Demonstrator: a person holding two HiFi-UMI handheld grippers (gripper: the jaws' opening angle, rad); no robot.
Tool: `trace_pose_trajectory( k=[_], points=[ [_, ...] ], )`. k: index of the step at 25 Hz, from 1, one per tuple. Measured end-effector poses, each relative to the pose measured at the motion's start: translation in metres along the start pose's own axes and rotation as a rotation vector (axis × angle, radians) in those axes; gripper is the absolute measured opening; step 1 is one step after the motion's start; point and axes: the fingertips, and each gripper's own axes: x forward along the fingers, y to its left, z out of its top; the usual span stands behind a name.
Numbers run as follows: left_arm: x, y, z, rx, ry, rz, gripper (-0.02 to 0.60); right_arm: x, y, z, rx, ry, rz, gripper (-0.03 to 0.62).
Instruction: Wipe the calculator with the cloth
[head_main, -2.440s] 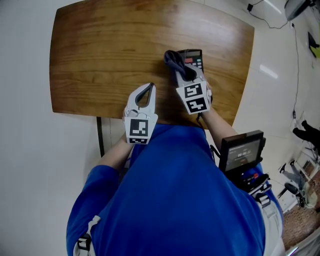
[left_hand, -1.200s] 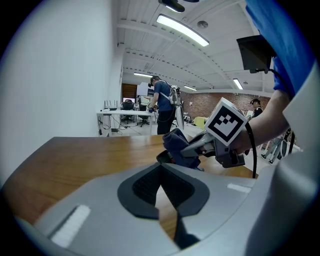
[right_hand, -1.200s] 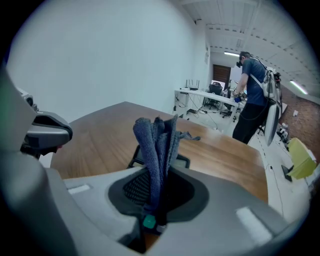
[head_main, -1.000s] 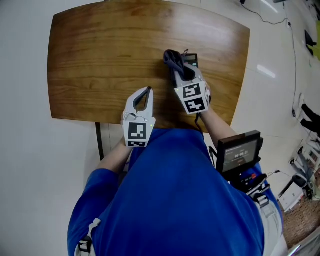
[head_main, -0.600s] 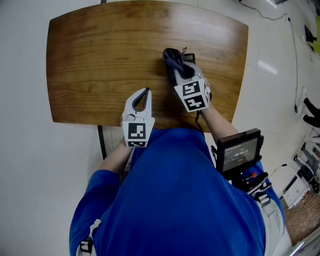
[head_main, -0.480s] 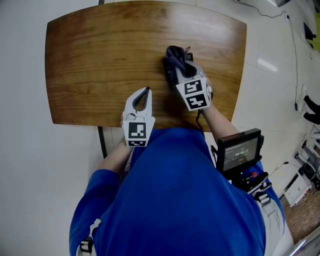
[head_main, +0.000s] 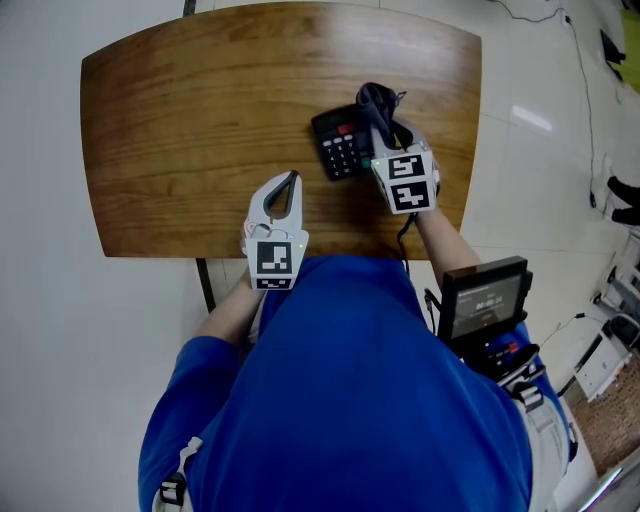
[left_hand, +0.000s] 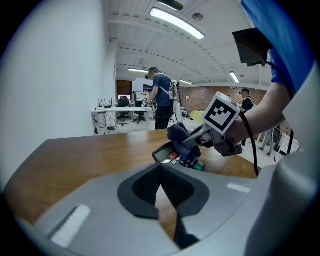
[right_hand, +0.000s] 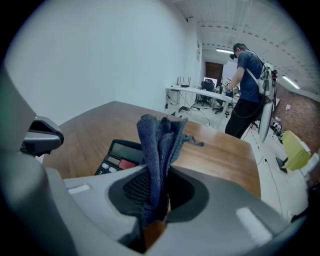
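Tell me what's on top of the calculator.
The cloth, clamped in the right gripper, lies over some keys of the calculator, hiding them; display and other keys show.

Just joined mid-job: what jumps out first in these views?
A bunched dark blue cloth stands up out of the shut right gripper. It is at the right edge of a black calculator on the brown wooden table. The left gripper rests shut and empty near the table's front edge.

Left gripper (head_main: 293, 178) seemingly closed; right gripper (head_main: 385, 133) clamps cloth (head_main: 376, 100).
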Motion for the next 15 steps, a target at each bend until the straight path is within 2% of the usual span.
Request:
trace_pose_trajectory(
  k=[15],
  points=[
    [0.0034, -0.0002, -0.0044, 0.006, 0.005, -0.016, 0.006, 0.0033, -0.0073, -0.0060, 0.008, 0.016, -0.024, 0.063]
  ],
)
